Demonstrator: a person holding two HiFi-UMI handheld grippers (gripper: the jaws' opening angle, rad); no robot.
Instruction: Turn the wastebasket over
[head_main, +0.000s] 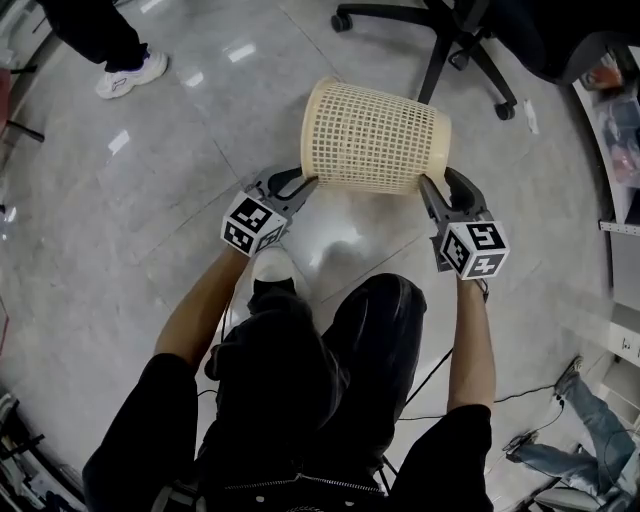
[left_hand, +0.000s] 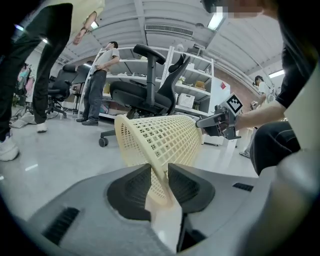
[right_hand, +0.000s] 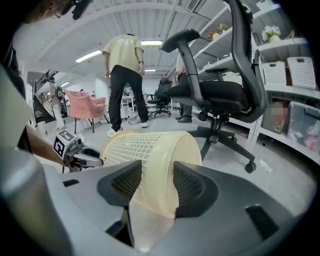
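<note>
Your left gripper (left_hand: 159, 174) has its dark ribbed pads (left_hand: 134, 187) pinched nearly together on the thin rim at the open mouth of the wastebasket (left_hand: 162, 137). The lattice wall runs up between them. Your right gripper (right_hand: 157, 175) stands much wider, and its ribbed pads (right_hand: 192, 187) clasp the rounded edge of the smooth, solid base.

The wastebasket is pale cream plastic, a tapered round tub with a square-grid mesh wall. It lies on its side between your two grippers, mouth to your left and base to your right. It is in front of your knees, over the glossy grey floor (head_main: 150, 210); whether it touches that floor cannot be told. A black office chair (head_main: 445, 40) on a star-shaped castor base stands just beyond it.
</note>
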